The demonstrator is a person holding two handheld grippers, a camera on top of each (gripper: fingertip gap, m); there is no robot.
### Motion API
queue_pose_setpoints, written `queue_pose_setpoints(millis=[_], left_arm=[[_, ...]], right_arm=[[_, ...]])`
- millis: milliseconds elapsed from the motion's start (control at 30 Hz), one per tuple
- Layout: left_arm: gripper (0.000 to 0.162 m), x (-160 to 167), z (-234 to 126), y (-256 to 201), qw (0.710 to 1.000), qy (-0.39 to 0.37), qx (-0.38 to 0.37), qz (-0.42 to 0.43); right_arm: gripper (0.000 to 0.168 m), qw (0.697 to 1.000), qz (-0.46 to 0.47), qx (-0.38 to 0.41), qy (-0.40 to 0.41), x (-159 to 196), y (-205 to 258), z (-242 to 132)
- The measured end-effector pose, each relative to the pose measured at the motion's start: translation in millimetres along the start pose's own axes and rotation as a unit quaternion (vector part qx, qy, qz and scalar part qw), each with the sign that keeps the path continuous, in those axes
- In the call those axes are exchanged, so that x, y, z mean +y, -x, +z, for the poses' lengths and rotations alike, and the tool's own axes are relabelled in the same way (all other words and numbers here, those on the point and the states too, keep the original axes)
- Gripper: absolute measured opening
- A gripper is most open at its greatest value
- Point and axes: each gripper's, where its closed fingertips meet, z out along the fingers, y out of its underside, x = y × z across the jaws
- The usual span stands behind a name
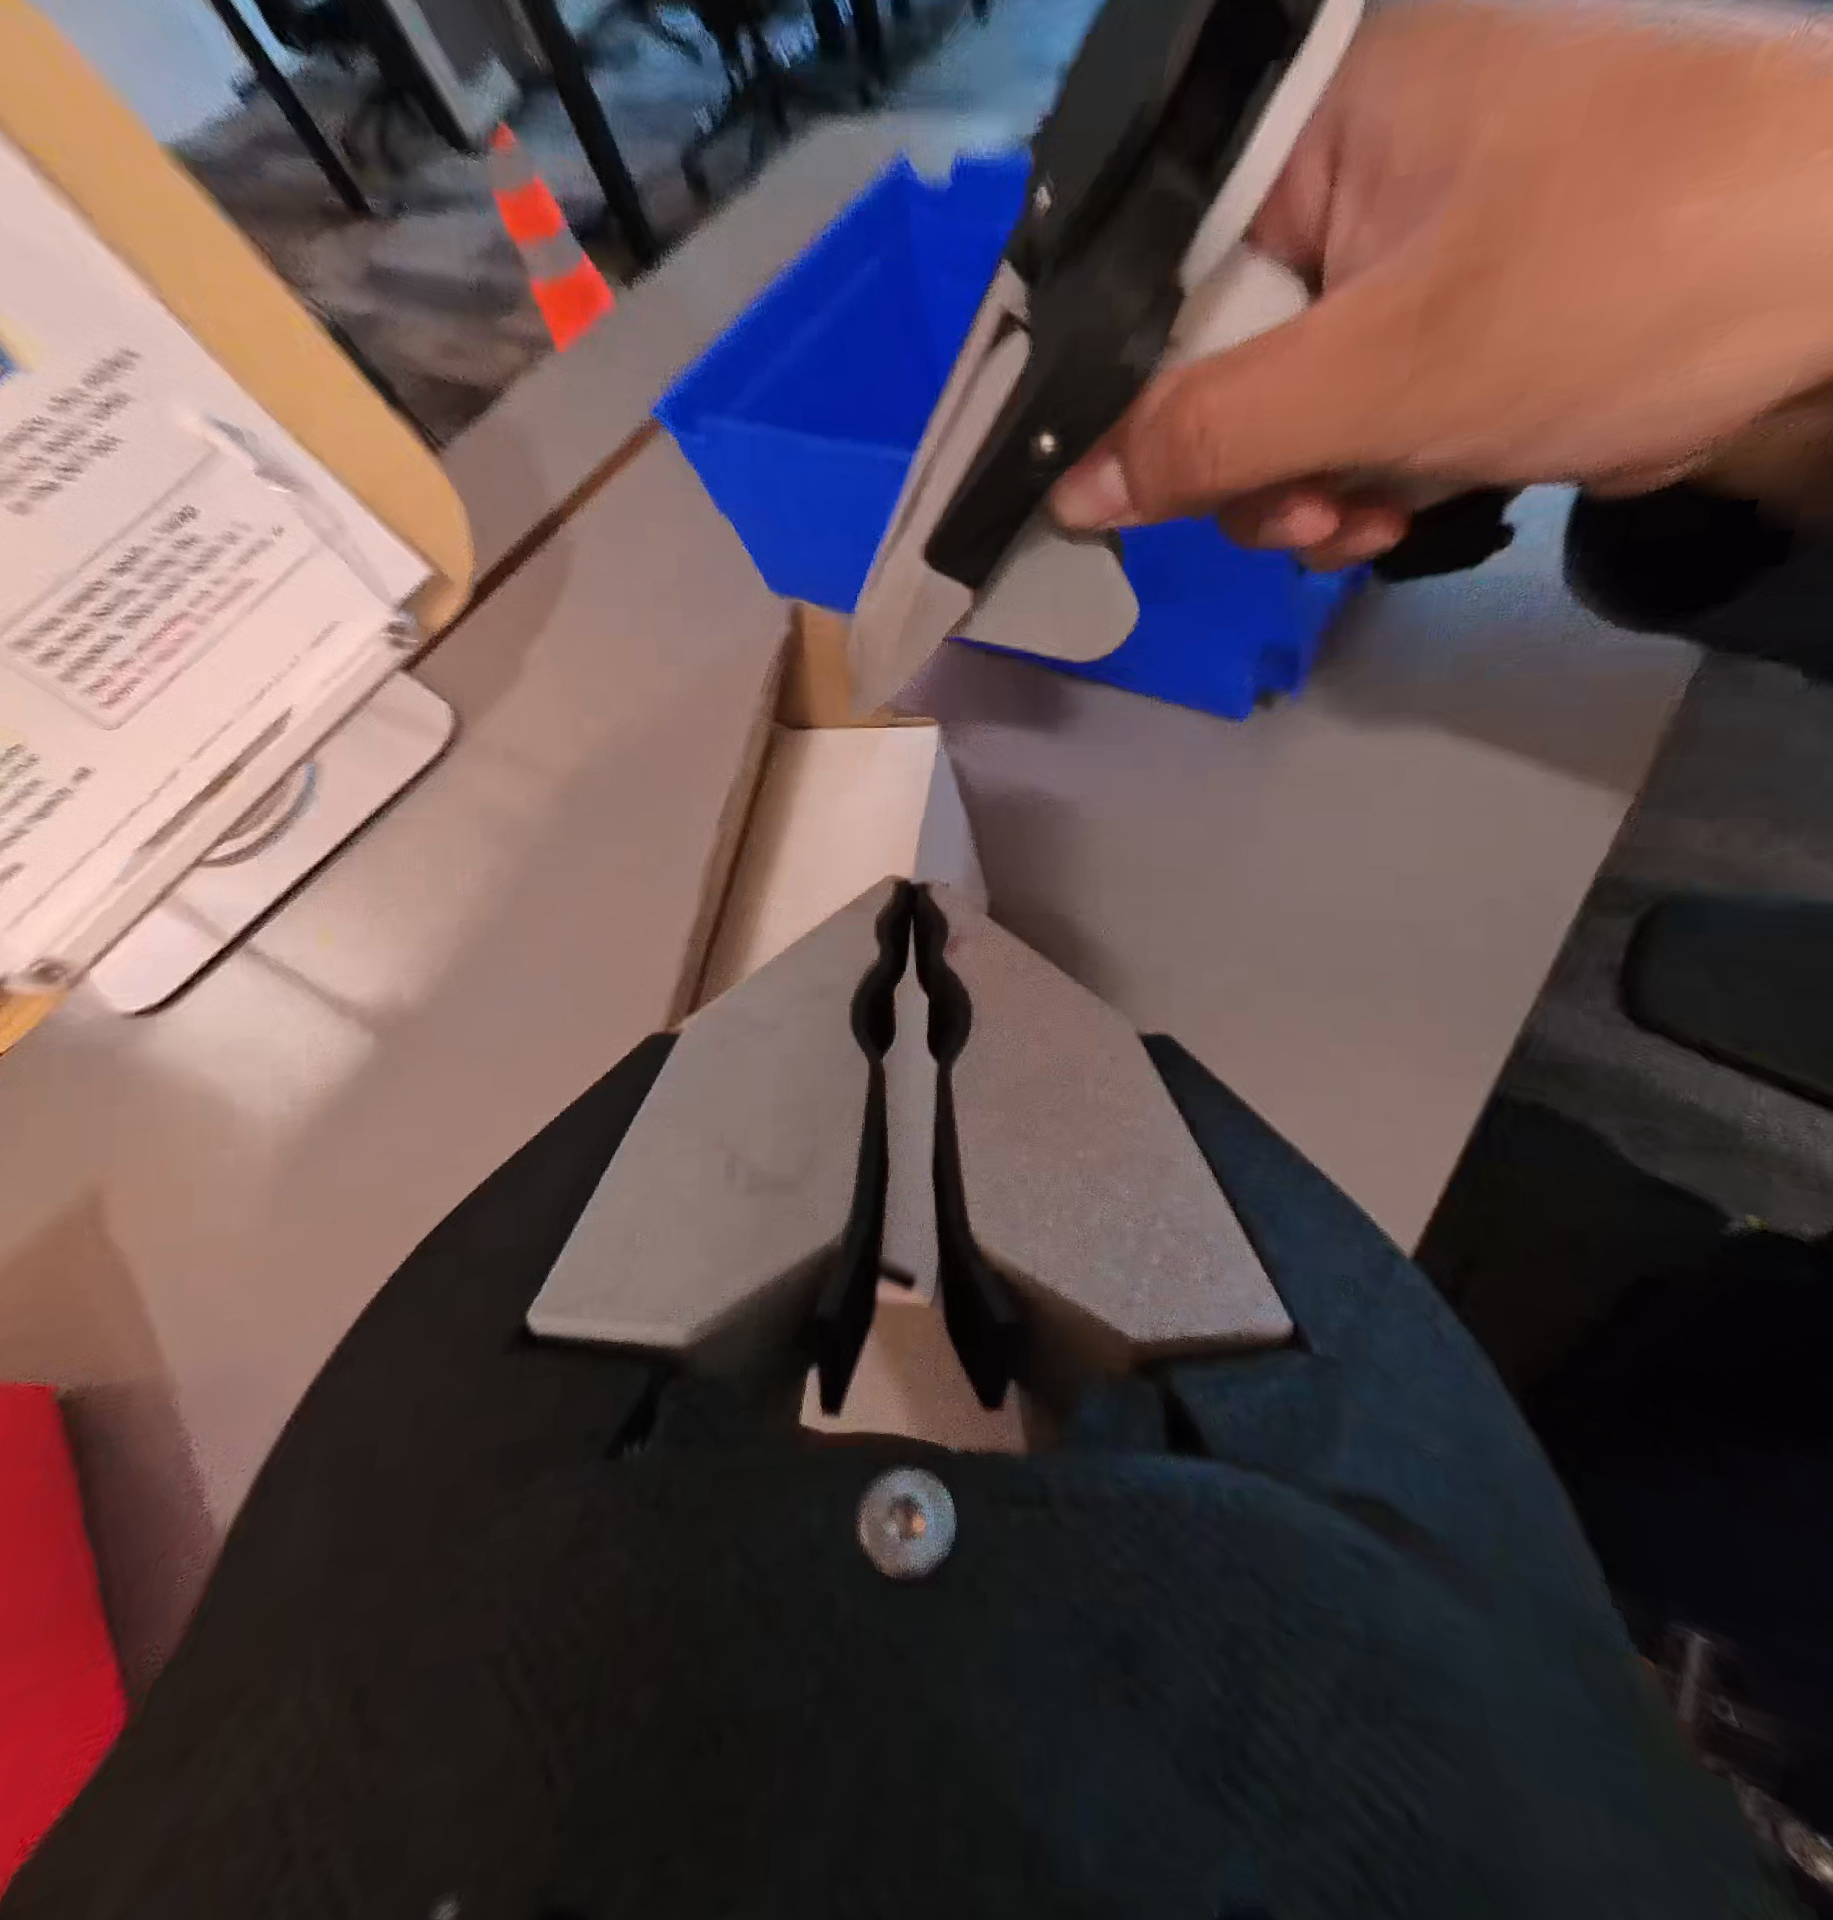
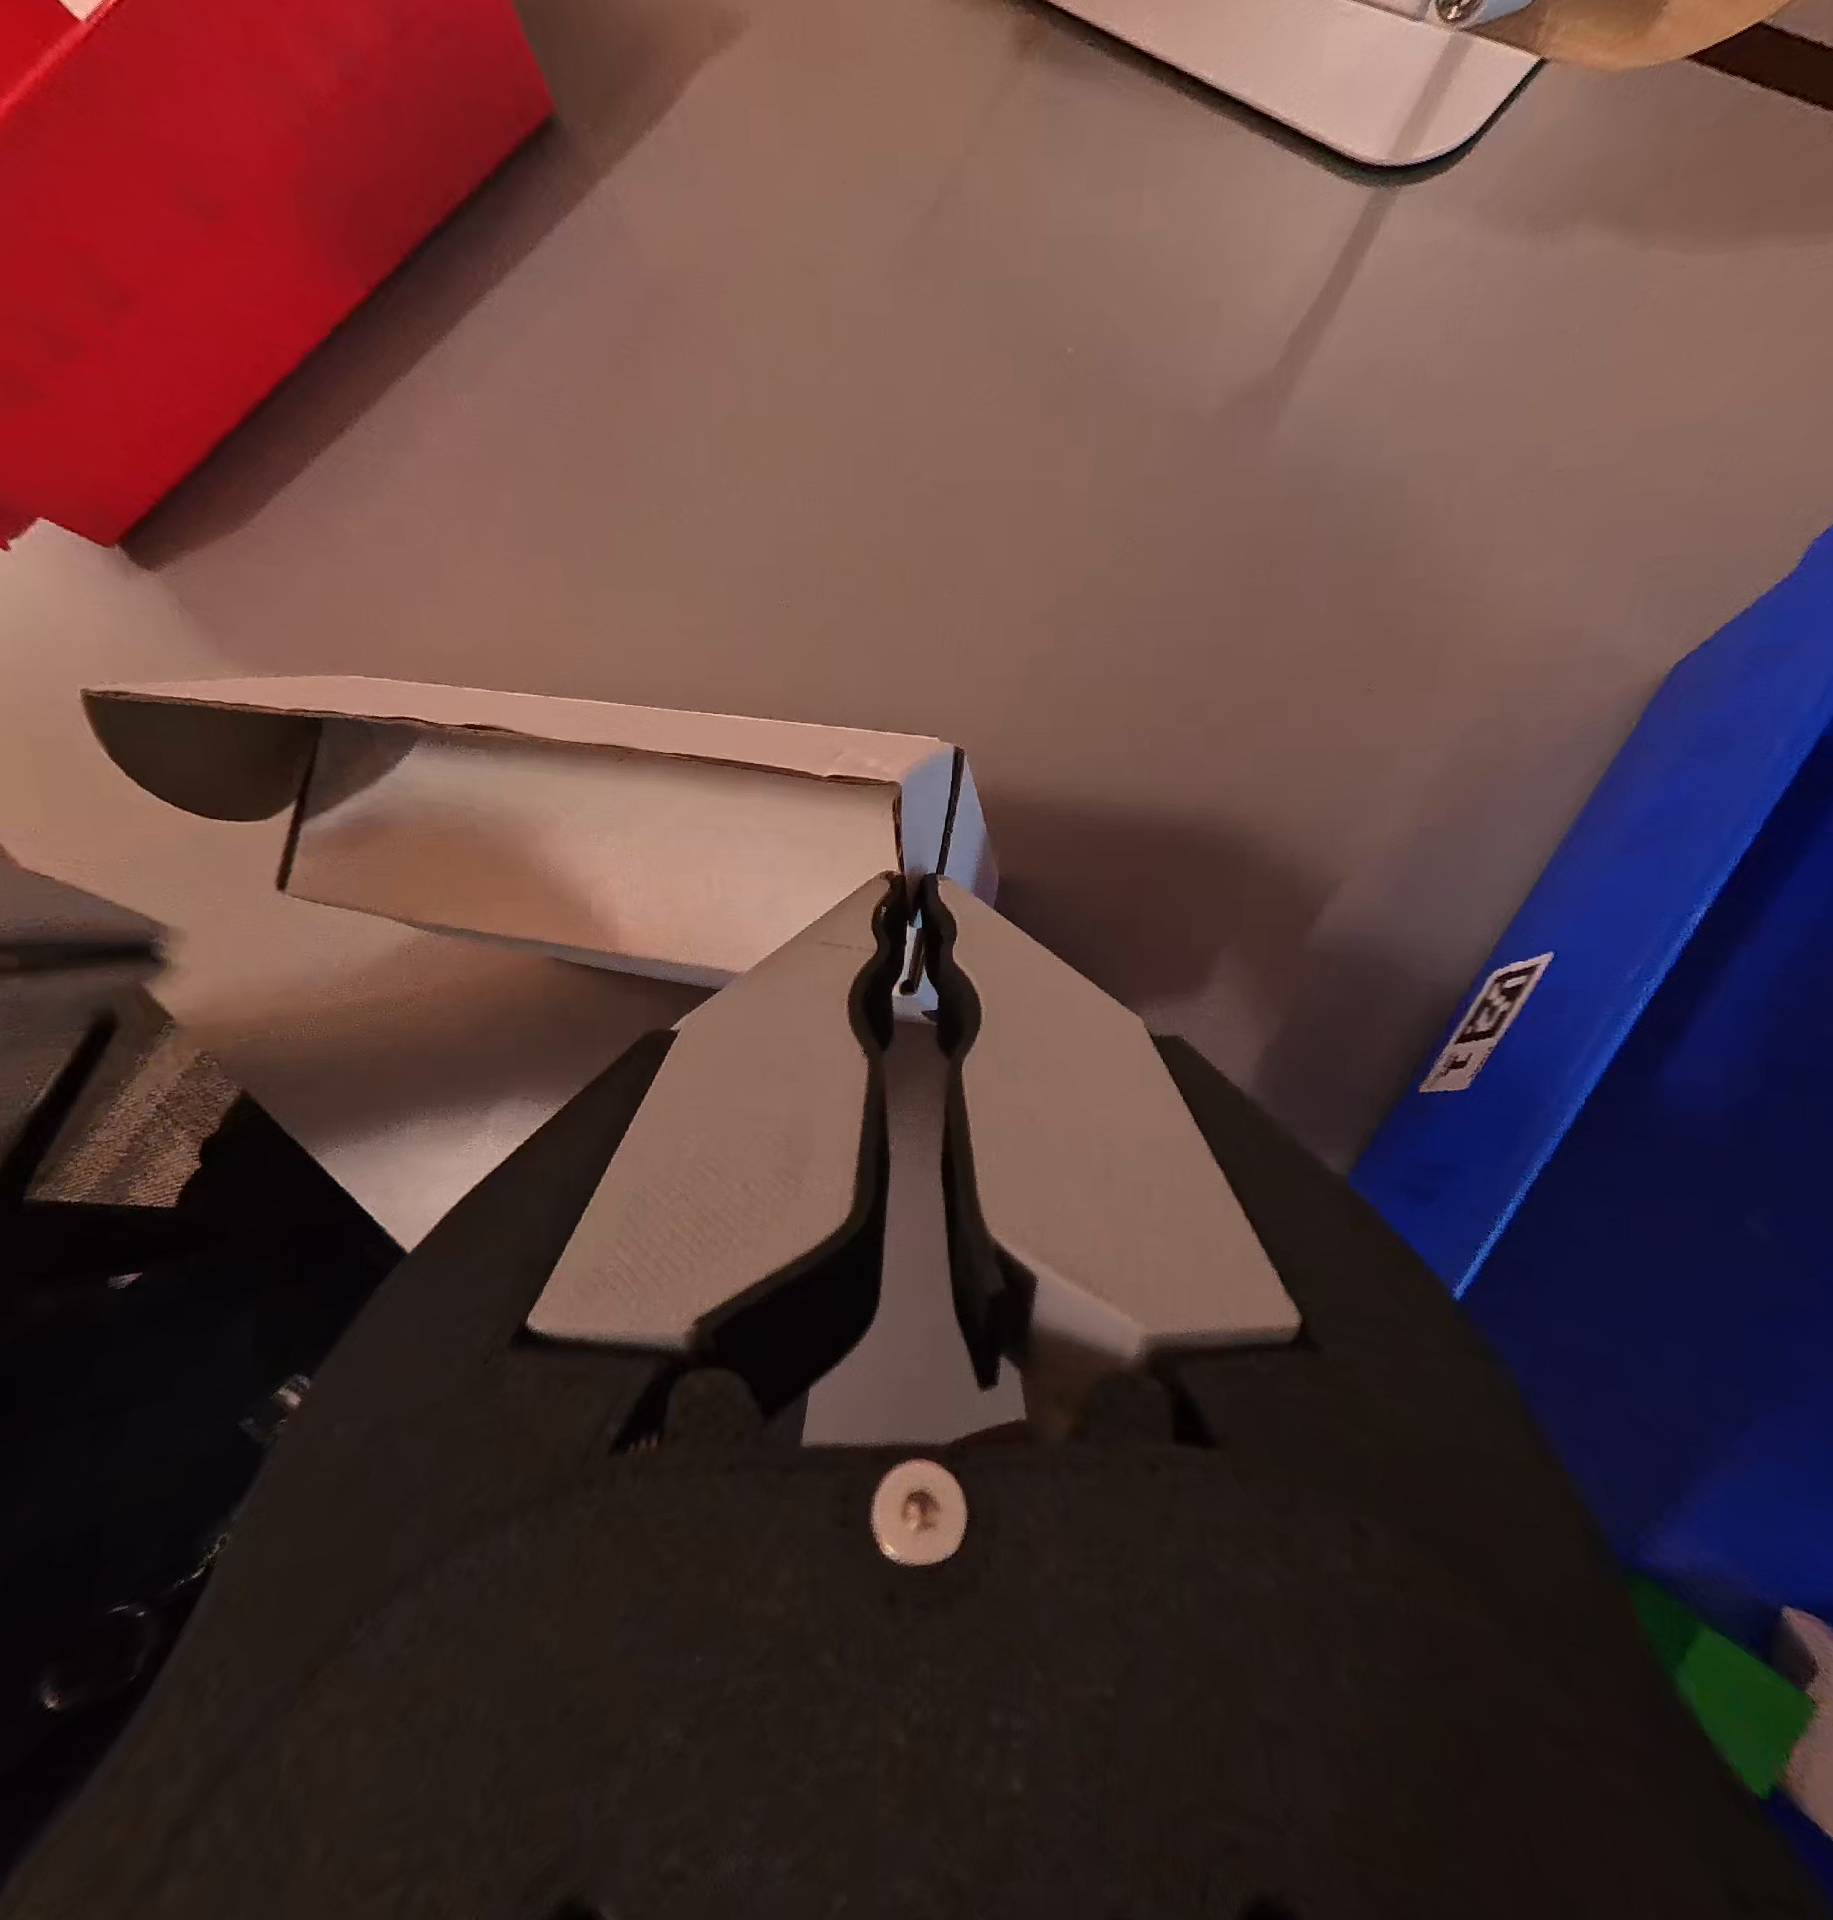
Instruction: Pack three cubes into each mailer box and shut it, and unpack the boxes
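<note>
At the worktop's [image 2: 1099, 520] centre, the white mailer box [image 2: 600, 831] is pinched at opposite ends, right gripper [image 2: 914, 904] and left gripper [image 1: 912, 904] each clamping a flap, seemingly steadying it; blue bin [image 2: 1670, 1039] at three o'clock.

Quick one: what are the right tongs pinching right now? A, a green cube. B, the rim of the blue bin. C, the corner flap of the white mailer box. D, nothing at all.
C: the right tongs are closed on the corner flap of the white mailer box, away from the blue bin.
</note>
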Motion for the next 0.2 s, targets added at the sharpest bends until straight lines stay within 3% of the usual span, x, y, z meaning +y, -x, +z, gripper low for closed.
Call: queue_pose_setpoints(millis=[100,200], left_arm=[[0.0,19,-41,24,0.999,-0.014,-0.04,-0.027],[0.0,46,-47,36,0.997,0.009,-0.043,-0.063]], right_arm=[[0.001,1.0,0.003,-0.005,0.0,0,1,0],[0.001,1.0,0.009,-0.011,0.0,0,2,0]])
